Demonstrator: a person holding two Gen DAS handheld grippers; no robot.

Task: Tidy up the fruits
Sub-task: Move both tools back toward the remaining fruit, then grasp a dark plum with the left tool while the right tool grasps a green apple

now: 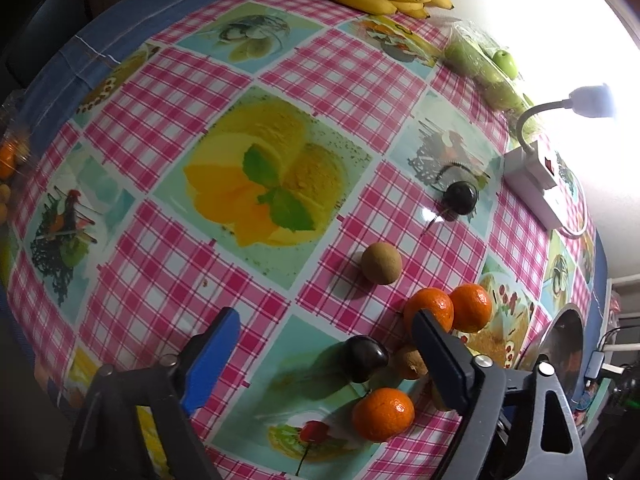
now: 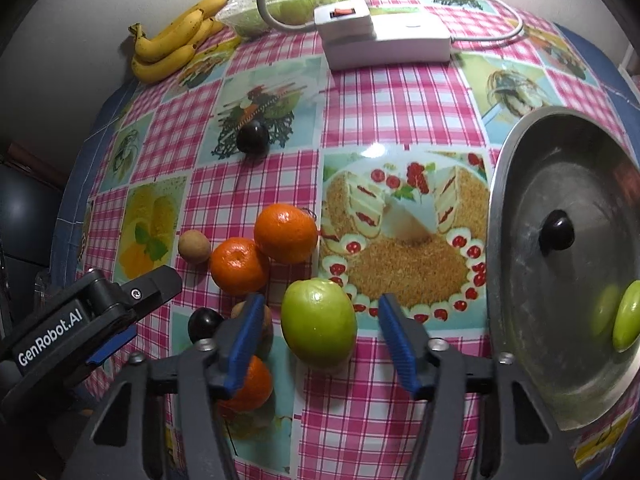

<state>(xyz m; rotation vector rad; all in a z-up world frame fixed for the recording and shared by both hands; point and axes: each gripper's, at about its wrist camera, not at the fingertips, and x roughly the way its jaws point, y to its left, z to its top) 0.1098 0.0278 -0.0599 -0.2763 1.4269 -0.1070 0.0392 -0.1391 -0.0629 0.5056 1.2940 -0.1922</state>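
Fruit on tabletop:
- Green apple, upright, beside the metal bowl.
- Three oranges: two touching, one nearer (partly hidden).
- Two dark plums, well apart.
- Brown round fruits.
- Banana bunch by the wall.
- Bowl contents: one dark plum, one green fruit.

Pale wall behind the table, pink checked tablecloth with dessert pictures, blue edge showing, gooseneck lamp glaring bright, white power strip beside the wall, dim room at the left
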